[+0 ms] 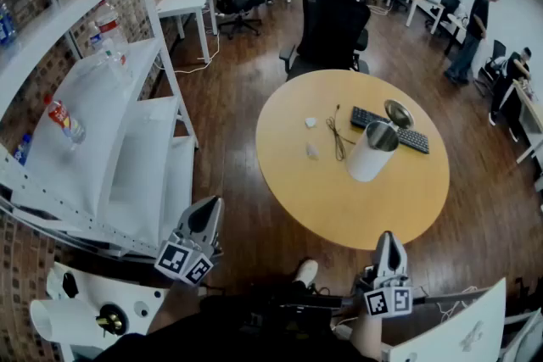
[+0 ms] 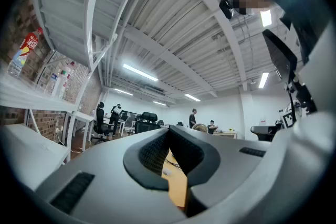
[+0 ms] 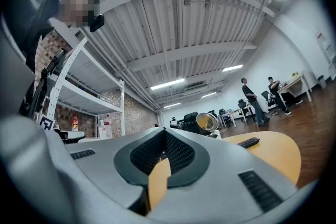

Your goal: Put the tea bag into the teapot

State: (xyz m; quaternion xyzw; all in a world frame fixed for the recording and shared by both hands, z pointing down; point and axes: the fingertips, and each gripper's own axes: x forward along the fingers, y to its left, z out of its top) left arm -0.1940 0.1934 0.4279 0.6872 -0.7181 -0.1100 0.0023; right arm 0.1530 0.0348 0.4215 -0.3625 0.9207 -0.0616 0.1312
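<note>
Left gripper [image 1: 206,214], right gripper [image 1: 389,248]: I'm holding both closed, empty | tea bag [image 1: 312,152] lying well ahead between them, left of teapot [image 1: 372,150].

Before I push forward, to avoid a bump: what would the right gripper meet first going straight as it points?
Probably the white teapot, lid open, on the round table. The right gripper points across tabletop toward it, though its own view puts the teapot slightly right of centre, so it might miss.

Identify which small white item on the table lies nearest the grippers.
The white item beside the cable's near end; the other white item lies farther back.
</note>
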